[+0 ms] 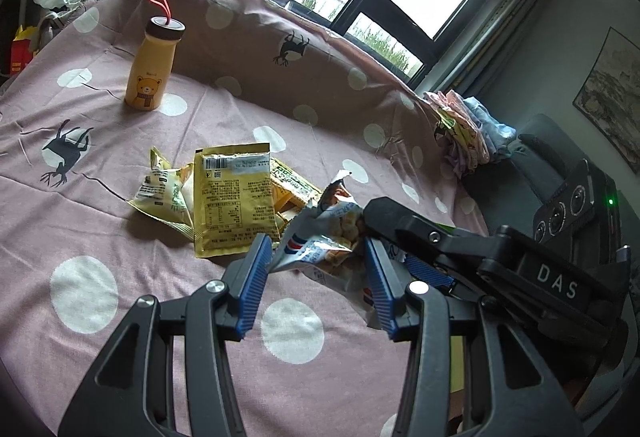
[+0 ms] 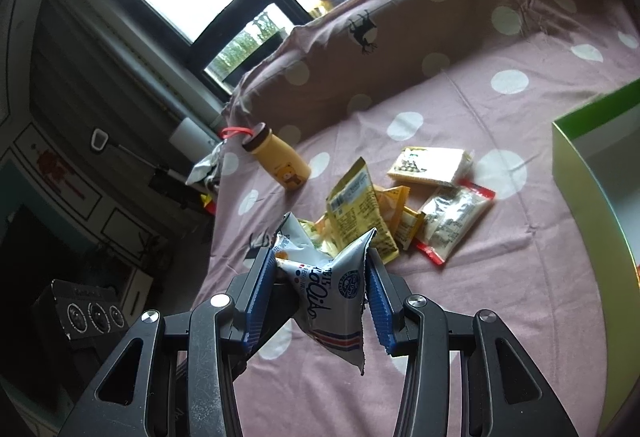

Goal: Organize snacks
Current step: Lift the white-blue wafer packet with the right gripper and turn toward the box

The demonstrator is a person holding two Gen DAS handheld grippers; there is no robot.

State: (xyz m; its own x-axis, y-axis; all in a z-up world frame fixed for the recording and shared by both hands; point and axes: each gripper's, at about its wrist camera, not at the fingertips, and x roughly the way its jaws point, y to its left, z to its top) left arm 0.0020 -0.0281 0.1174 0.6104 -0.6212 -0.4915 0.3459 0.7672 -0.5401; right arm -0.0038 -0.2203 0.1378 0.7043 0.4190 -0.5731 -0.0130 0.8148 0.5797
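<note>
A white and blue snack bag (image 1: 320,241) sits crumpled between the blue pads of my left gripper (image 1: 316,273), which closes on it. The same bag (image 2: 332,293) is also between the pads of my right gripper (image 2: 320,289), squeezed at its sides. The right gripper's body (image 1: 500,257) reaches in from the right in the left wrist view. Behind the bag lies a pile of yellow snack packets (image 1: 232,197) on the pink dotted bedsheet (image 1: 100,205). In the right wrist view the pile (image 2: 360,213) includes a clear red-edged packet (image 2: 452,225) and a flat yellow and white packet (image 2: 432,165).
A yellow bear bottle (image 1: 150,69) with a red loop stands at the back left, also in the right wrist view (image 2: 280,157). A green-walled box (image 2: 592,197) stands at the right. A raised quilt ridge (image 1: 300,49) runs behind. Folded clothes (image 1: 468,129) lie at the far right.
</note>
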